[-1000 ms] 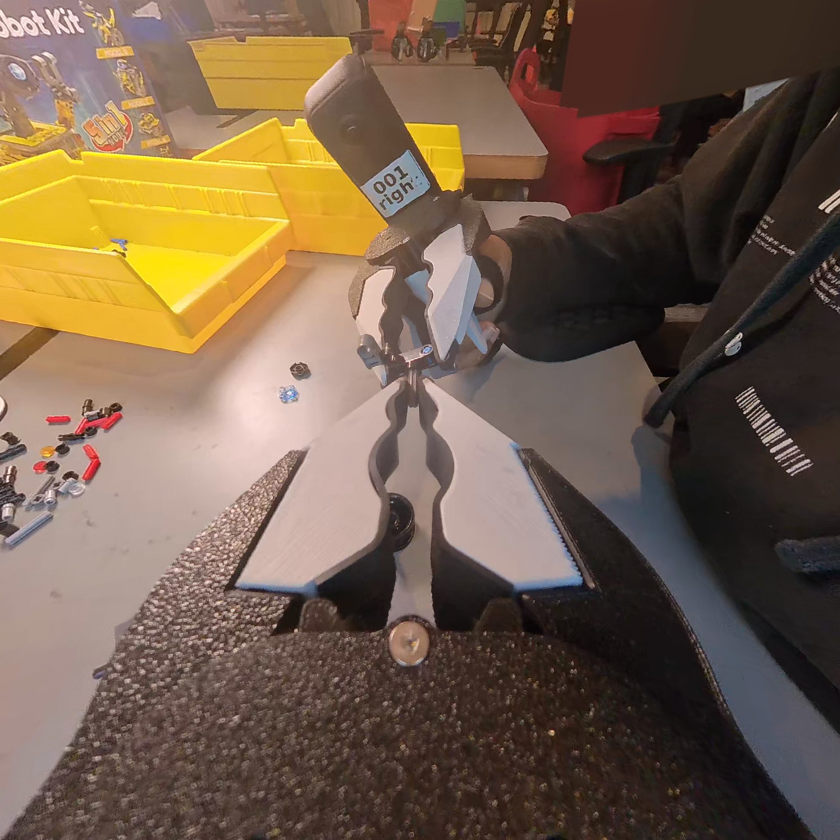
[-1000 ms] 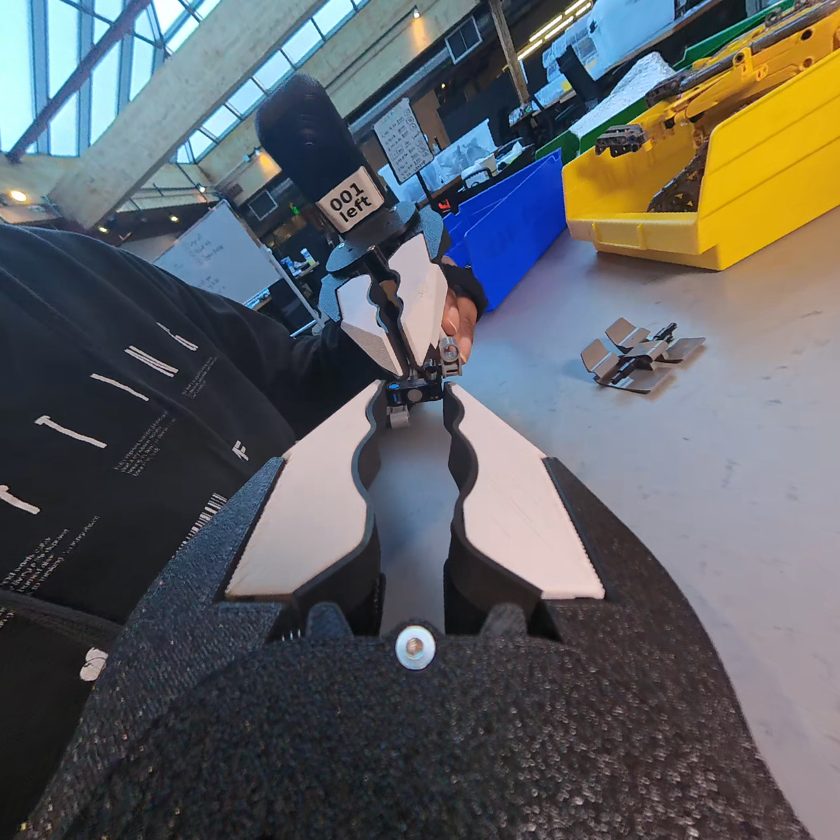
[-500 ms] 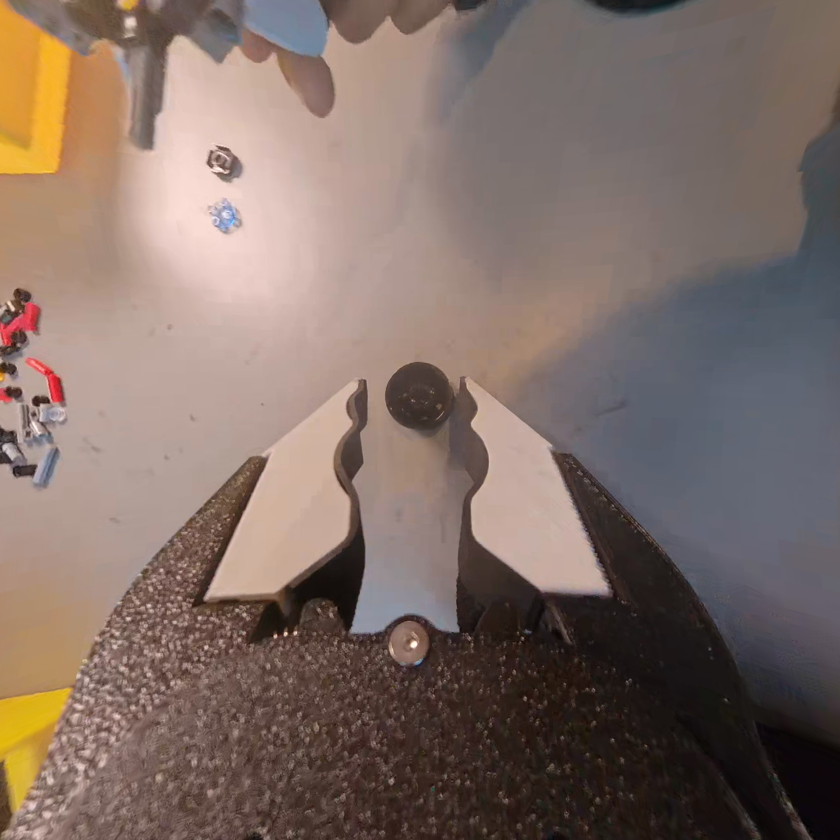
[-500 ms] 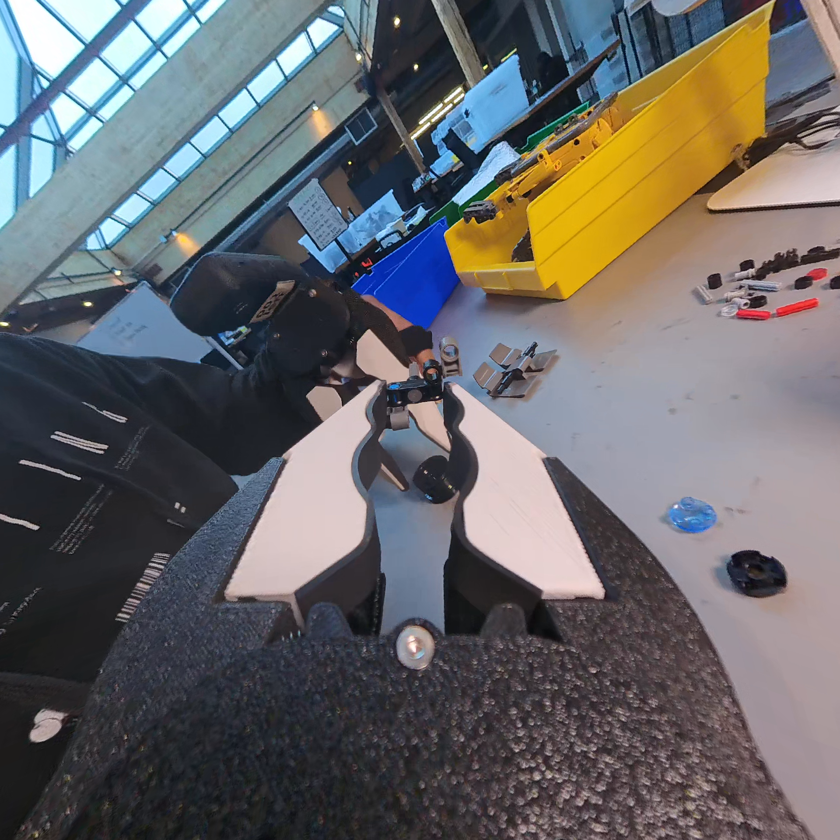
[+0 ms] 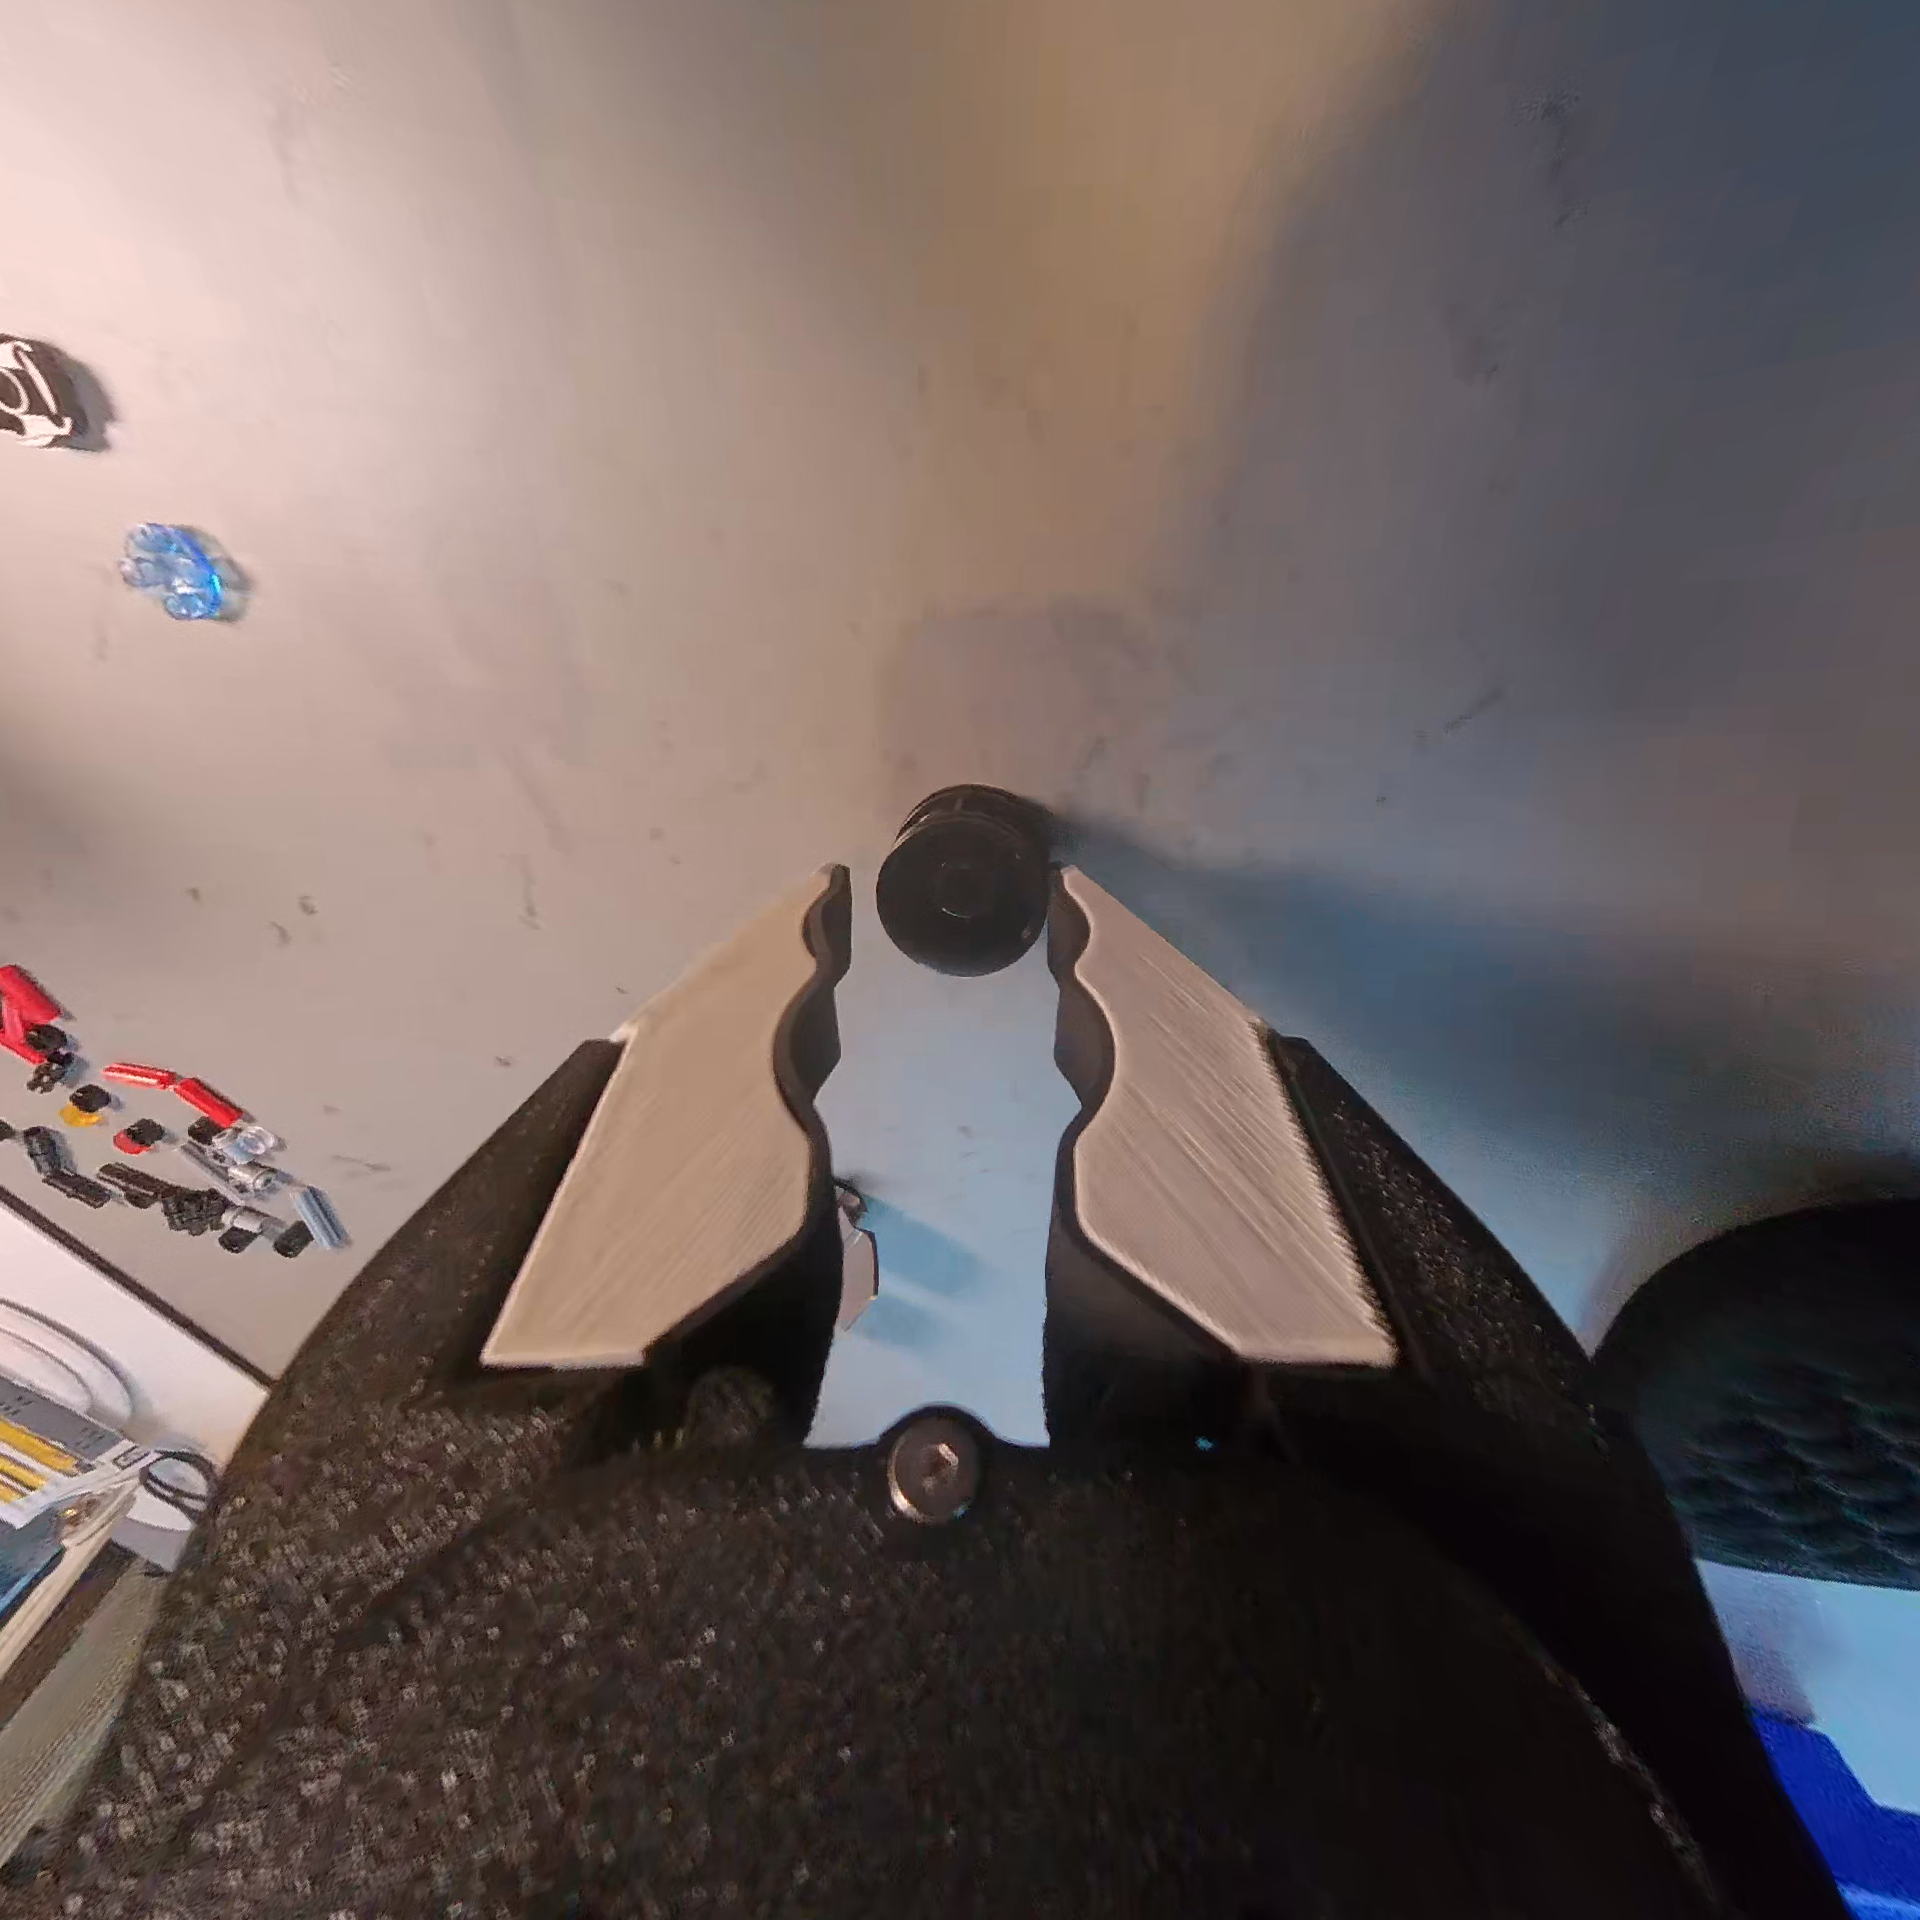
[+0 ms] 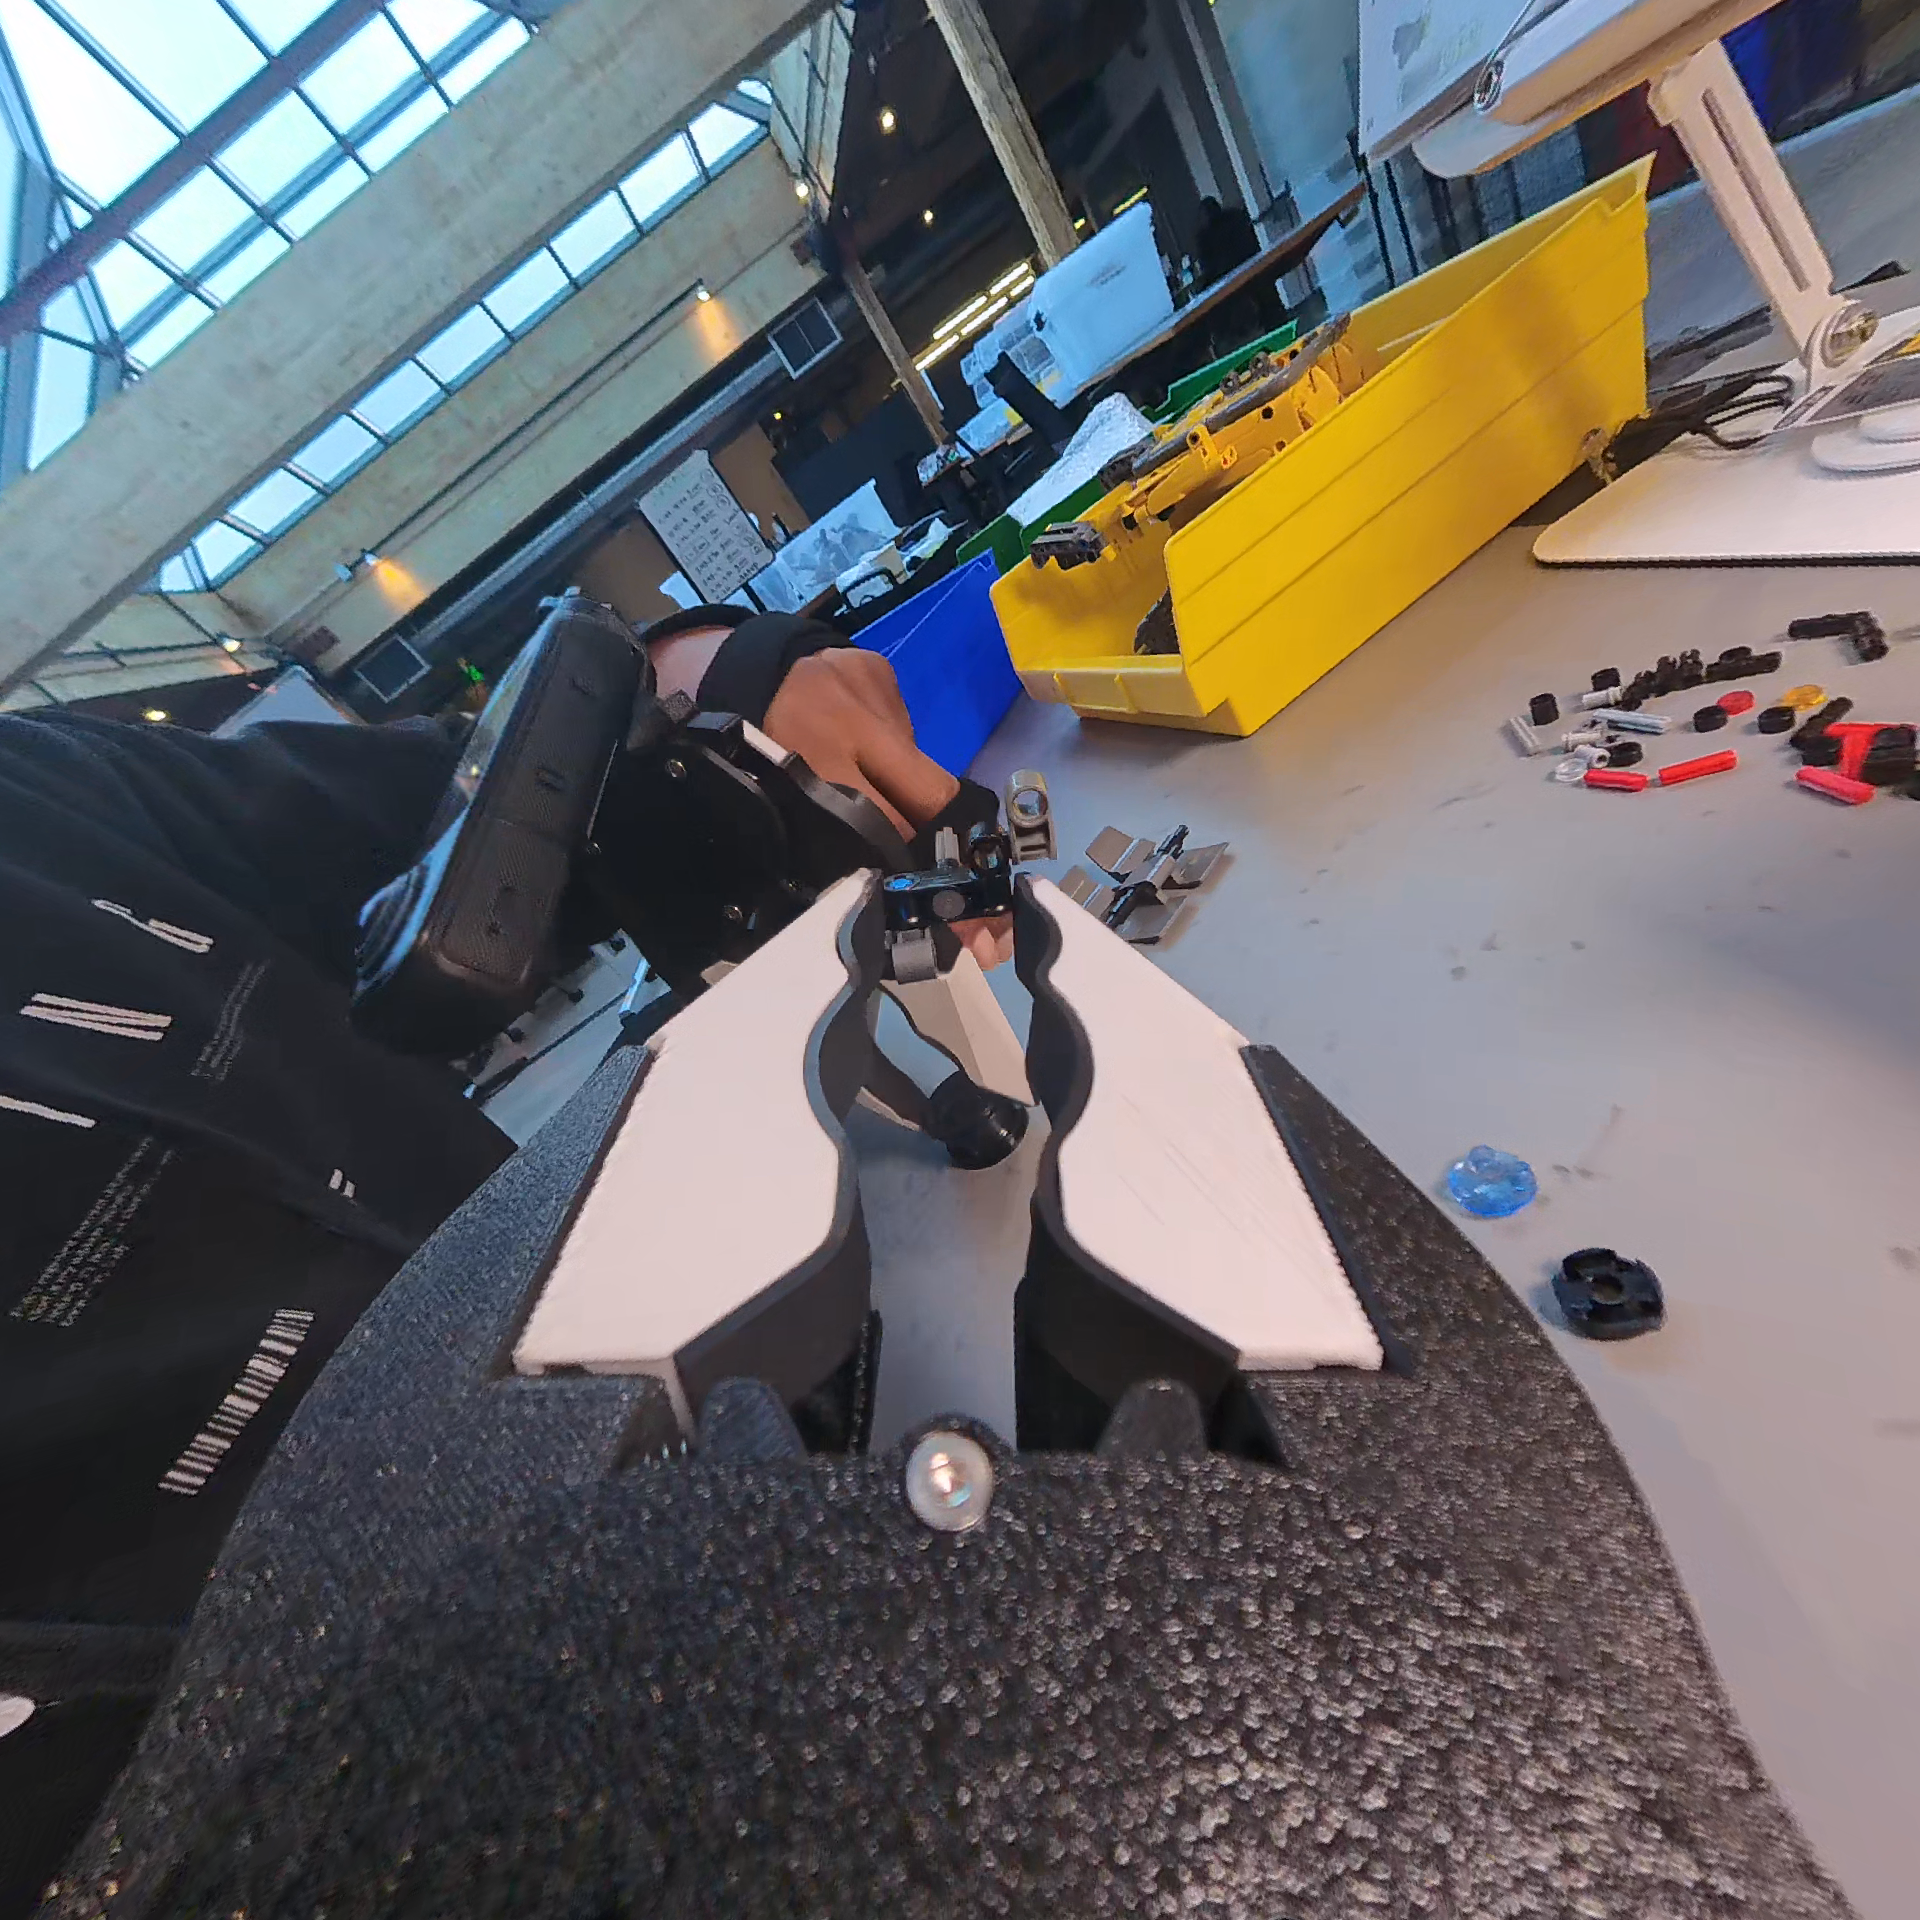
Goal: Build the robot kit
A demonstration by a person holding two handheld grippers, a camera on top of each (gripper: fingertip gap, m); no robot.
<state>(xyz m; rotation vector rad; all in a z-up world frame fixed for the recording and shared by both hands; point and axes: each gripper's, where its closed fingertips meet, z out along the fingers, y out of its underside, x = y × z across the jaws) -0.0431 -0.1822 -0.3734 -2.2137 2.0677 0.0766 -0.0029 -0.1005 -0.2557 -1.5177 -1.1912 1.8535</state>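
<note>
Left wrist view looks steeply down on the left gripper (image 5: 951, 883), whose jaws stand apart around a black wheel (image 5: 958, 891) resting on the grey table (image 5: 1143, 416); whether the fingertips touch it cannot be told. Only this view shows the wheel's round face and hub. Right wrist view, aimed low across the table, shows what the other lacks: the right gripper (image 6: 945, 896), clamped on a small black-and-grey assembly (image 6: 951, 899) held above the surface, and beyond it the left gripper (image 6: 727, 831) tipped downward in a gloved hand (image 6: 821, 707), its white finger (image 6: 971, 1023) reaching down to the wheel (image 6: 977, 1127). Both views share a clear blue round piece (image 5: 179, 571) (image 6: 1492, 1179), a black round piece (image 5: 42, 395) (image 6: 1607, 1291) and scattered red, black and grey parts (image 5: 156, 1143) (image 6: 1714, 727). Farther off, right view only: a grey winged piece (image 6: 1143, 873), a yellow bin (image 6: 1351, 551) and a blue bin (image 6: 945, 655).
</note>
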